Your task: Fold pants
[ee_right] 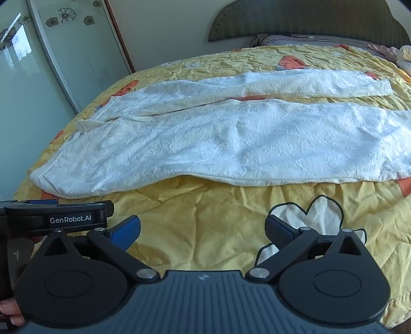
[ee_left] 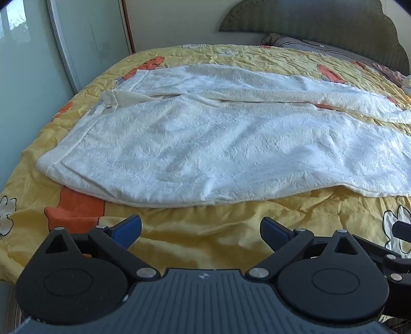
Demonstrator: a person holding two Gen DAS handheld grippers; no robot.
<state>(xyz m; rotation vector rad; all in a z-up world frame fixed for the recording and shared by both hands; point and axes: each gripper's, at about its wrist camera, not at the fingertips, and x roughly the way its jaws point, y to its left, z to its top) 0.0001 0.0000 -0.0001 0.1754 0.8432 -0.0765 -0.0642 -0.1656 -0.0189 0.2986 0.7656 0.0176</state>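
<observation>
The pants [ee_left: 205,144] are spread flat across the bed [ee_left: 205,236], the waist to the left and the legs run out to the right. The far leg [ee_right: 308,83] is laid behind the near one, a narrow gap left between them. Behind the pants, a pillow [ee_right: 295,39] is set against the headboard [ee_right: 308,23]. A wardrobe door [ee_right: 64,64] is seen left of the bed. Both grippers, left [ee_left: 200,231] and right [ee_right: 203,231], are held before the pants, side by side, clear of the cloth, jaws spread.
</observation>
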